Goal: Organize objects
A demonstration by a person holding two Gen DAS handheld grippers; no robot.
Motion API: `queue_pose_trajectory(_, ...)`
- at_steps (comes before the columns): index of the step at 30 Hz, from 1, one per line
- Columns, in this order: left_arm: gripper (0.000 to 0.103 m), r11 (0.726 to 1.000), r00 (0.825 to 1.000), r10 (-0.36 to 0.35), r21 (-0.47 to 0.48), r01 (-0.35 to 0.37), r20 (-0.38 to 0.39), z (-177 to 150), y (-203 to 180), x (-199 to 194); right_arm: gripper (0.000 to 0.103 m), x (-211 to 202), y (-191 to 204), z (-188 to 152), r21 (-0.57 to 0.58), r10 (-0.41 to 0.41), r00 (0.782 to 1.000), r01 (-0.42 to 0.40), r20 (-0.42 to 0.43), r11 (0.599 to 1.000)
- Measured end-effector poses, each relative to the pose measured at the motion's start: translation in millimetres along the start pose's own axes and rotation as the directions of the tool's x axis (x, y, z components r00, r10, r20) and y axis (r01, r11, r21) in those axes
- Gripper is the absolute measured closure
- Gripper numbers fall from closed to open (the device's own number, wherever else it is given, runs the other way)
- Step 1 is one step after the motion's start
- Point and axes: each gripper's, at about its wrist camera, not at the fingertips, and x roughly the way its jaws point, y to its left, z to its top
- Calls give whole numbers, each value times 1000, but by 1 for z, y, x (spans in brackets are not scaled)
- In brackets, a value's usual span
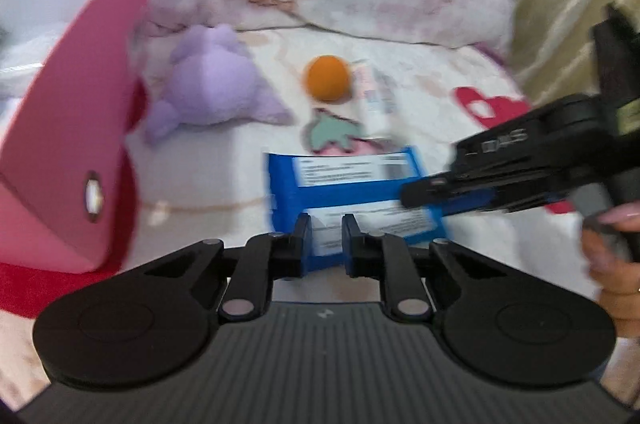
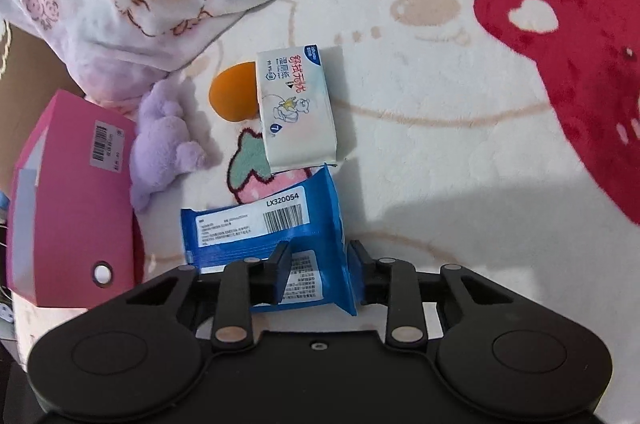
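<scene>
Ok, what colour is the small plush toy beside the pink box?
Lilac plush toy, clearest in the right wrist view.

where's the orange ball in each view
Left wrist view: the orange ball lies upper centre, right of the purple plush toy.
Right wrist view: the orange ball lies left of centre, partly hidden behind the white tissue pack.
Shared landmark: the blue wipes pack, nearer the camera than the ball in both.

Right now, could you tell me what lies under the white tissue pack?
The white tissue pack overlaps an orange ball and a strawberry print on the blanket. Anything further beneath it is covered.
</scene>
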Motion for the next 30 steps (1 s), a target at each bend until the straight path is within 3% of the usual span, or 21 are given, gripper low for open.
queue_pose_trajectory(4,80,997,1000,7,-77,-9,-17,2,17,4,64,-1,5,-3,-34,-24,1000,24,1,999)
queue_pose_trajectory(6,62,996,1000,13,-93,-15,-17,3,22,5,63,1,5,-3,-35,-21,1000,21,-4,999)
queue_pose_trajectory(8,53,991,999,-16,-135,10,-45,4,27,11,60,3,5,-3,-32,-17,1000,17,0,999)
queue_pose_trajectory(10,56,984,998,-50,-173,44,-32,4,28,12,58,4,6,-2,-36,-16,1000,16,7,999)
queue_pose_trajectory(12,64,988,997,-70,-137,66,-20,4,22,13,58,4,8,-1,-53,-17,1000,17,11,998)
queue_pose_trajectory(15,74,993,998,-65,-95,64,-14,2,14,16,65,5,10,2,-74,0,1000,0,-9,997)
queue_pose_trajectory(21,75,989,995,-99,-112,97,-17,3,15,4,65,-3,18,-3,-155,-27,1000,24,-17,988)
queue_pose_trajectory(26,75,995,997,-73,-64,73,4,4,9,-9,63,-15,30,-10,-210,-34,999,31,-8,977)
queue_pose_trajectory(30,75,990,993,-114,-89,114,5,-4,20,-29,63,-25,30,-13,-192,7,1000,-13,-29,981)
